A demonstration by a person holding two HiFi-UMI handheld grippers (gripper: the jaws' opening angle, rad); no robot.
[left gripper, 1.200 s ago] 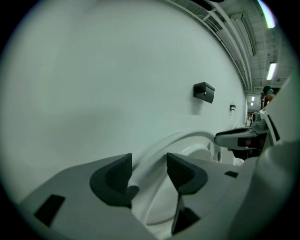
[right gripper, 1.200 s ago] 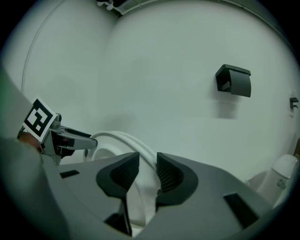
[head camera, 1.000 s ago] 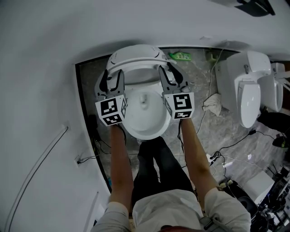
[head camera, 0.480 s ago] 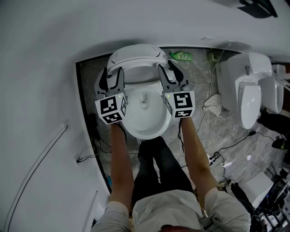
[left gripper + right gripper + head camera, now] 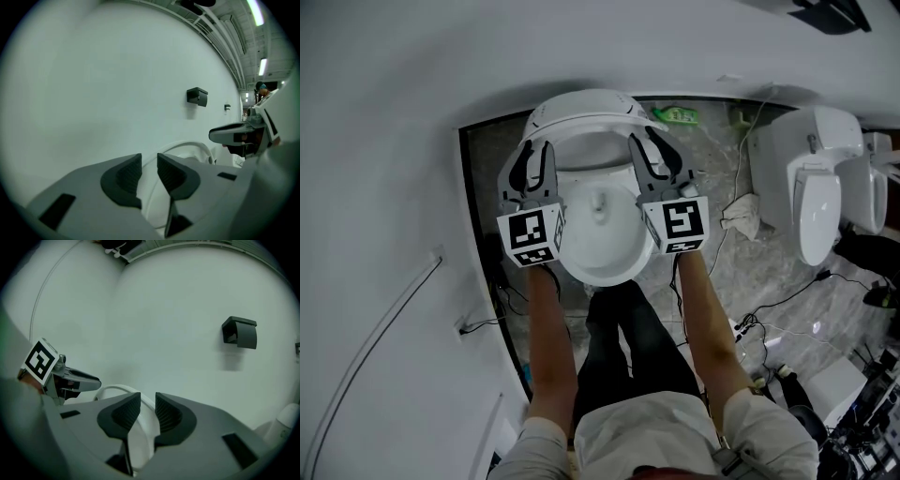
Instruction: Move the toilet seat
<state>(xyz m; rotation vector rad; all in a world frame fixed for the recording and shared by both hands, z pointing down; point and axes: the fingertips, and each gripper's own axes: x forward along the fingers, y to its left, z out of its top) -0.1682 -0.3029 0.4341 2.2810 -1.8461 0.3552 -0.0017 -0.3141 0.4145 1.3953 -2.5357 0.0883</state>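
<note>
From the head view a white toilet stands below me, its seat ring arching between my two grippers. The left gripper grips the ring's left side and the right gripper its right side. In the left gripper view the white seat runs between the pads of the left gripper, whose jaws have just been closing on it. From the right gripper view, the seat sits pinched in the right gripper, which has also just been closing. The ring is raised off the bowl rim.
A second white toilet stands at the right, with a white cloth and cables on the marble floor. A green bottle lies behind the toilet. A curved white wall closes the left. A black box hangs on the wall.
Both grippers have risen a little with the seat ring, and their marker cubes look nearer. The left jaws have narrowed onto the ring.
</note>
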